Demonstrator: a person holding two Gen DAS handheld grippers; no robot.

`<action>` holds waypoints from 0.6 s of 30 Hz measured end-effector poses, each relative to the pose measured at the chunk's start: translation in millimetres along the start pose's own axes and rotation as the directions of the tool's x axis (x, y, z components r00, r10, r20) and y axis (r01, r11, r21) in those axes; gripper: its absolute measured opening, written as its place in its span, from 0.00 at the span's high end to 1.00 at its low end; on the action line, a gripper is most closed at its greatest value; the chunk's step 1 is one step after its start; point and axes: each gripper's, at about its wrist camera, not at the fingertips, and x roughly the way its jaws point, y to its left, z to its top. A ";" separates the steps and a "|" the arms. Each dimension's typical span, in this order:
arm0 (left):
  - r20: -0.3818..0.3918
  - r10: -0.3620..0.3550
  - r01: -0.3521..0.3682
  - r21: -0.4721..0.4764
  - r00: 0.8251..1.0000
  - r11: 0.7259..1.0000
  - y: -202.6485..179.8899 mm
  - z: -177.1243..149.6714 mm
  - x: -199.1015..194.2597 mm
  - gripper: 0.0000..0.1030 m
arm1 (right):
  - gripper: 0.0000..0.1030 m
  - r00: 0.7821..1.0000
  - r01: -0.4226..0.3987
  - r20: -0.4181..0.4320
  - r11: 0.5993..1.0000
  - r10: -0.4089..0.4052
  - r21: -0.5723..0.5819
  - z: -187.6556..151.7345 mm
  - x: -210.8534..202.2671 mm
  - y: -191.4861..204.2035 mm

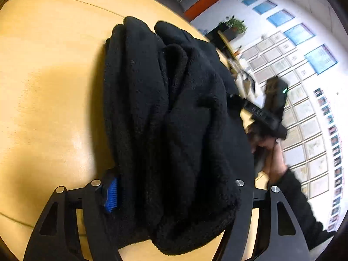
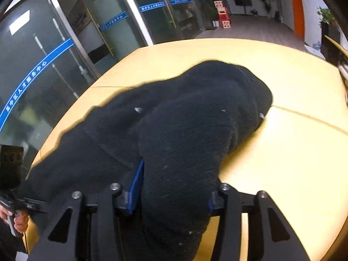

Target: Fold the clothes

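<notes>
A black fleece garment [image 1: 169,113] lies bunched on the light wooden table [image 1: 47,82]. My left gripper [image 1: 174,195] is shut on a thick fold of it; a blue pad [image 1: 111,195] shows at the left finger, the right finger is hidden by cloth. In the right wrist view the same garment [image 2: 184,130] drapes over my right gripper [image 2: 171,193], which is shut on a fold, blue pad [image 2: 137,187] against the fleece. The right gripper and the hand holding it also show in the left wrist view [image 1: 267,117], at the garment's far side.
The table [image 2: 293,152] has seams and an edge close behind the garment. Glass doors [image 2: 65,54] stand beyond the table's left side. A wall of framed pictures [image 1: 304,87] and a potted plant [image 1: 235,25] stand beyond the right side.
</notes>
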 end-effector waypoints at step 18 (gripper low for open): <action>0.353 0.226 -0.308 0.194 0.908 0.932 -107.5 -47.7 -93.1 0.00 | 0.00 0.958 0.245 0.205 0.946 -0.202 -0.211 -10.3 -113.9 150.7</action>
